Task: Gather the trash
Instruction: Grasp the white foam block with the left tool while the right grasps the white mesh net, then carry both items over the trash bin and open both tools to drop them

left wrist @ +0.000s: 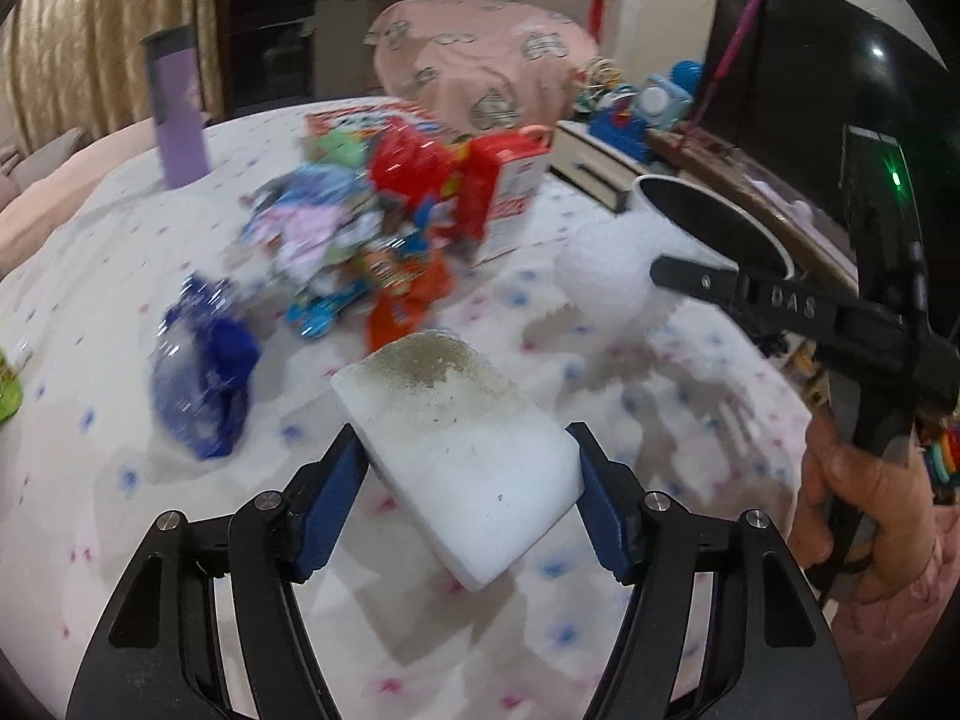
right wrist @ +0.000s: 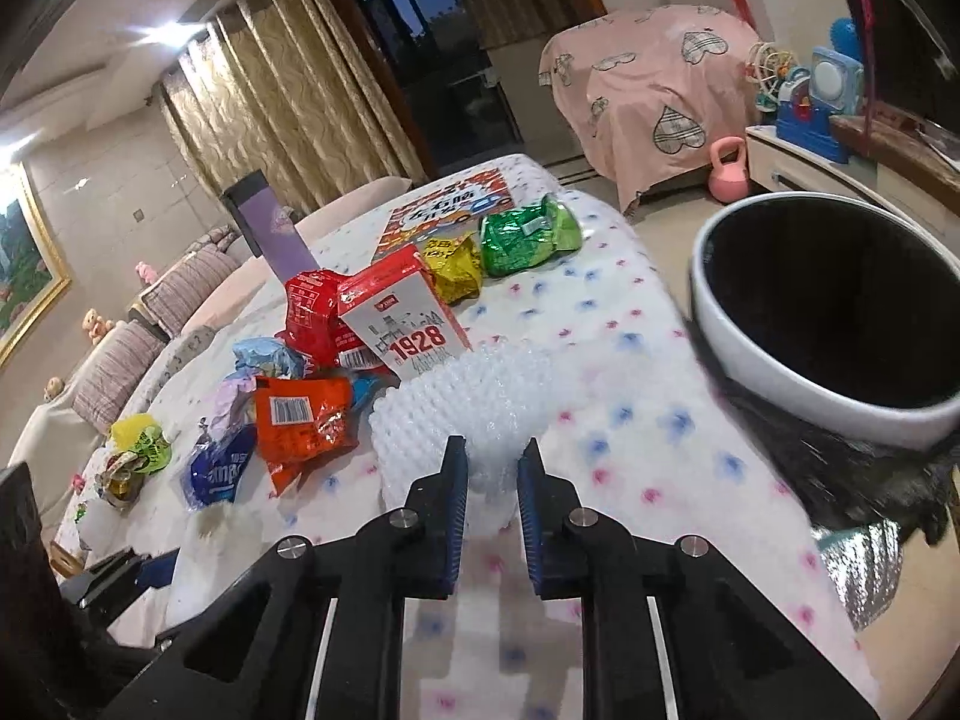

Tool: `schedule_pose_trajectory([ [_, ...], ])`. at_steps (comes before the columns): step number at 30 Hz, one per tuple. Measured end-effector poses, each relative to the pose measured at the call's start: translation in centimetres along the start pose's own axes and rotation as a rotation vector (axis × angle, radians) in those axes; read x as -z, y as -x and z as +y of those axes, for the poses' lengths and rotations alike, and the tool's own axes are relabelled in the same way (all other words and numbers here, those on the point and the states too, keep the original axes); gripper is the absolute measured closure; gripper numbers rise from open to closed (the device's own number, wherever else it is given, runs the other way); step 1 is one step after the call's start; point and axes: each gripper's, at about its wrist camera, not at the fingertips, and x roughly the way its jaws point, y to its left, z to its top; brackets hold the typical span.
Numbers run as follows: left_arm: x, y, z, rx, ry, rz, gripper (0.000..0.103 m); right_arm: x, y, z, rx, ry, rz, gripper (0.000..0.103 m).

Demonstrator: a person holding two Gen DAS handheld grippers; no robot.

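My left gripper (left wrist: 468, 450) is shut on a dirty white foam block (left wrist: 456, 450) and holds it above the spotted tablecloth (left wrist: 120, 540). My right gripper (right wrist: 492, 462) is shut on a piece of white bubble wrap (right wrist: 474, 402); it also shows in the left wrist view (left wrist: 606, 264), blurred, beside the bin. The white trash bin (right wrist: 822, 402) with a dark inside stands at the table's right edge. Loose trash lies in a heap: an orange wrapper (right wrist: 300, 420), a red packet (right wrist: 312, 312), a red and white 1928 carton (right wrist: 408, 324), a blue wrapper (left wrist: 204, 372).
A purple tumbler (right wrist: 270, 228) stands at the table's far side. Green (right wrist: 528, 234) and yellow (right wrist: 450, 264) packets and a flat printed box (right wrist: 450, 210) lie behind the heap. A TV (left wrist: 810, 60) and toys stand on the right.
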Motion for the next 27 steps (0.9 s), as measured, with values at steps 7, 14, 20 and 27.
schedule_pose_trajectory([
  [7,-2.9,-1.1,-2.4,0.074,-0.042,-0.017,0.036,-0.5,3.5,-2.8,0.075,-0.039,-0.057,0.087],
  [14,-5.9,-2.5,-6.1,0.140,-0.089,-0.044,0.036,-2.1,6.3,-5.9,0.147,-0.074,-0.116,0.087],
  [20,-8.7,-3.9,-9.6,0.170,-0.156,-0.055,0.036,-3.3,7.5,-8.8,0.197,-0.106,-0.142,0.087],
  [27,-10.9,-6.2,-12.6,0.205,-0.208,-0.038,0.035,-4.3,8.0,-12.0,0.239,-0.133,-0.146,0.087],
])
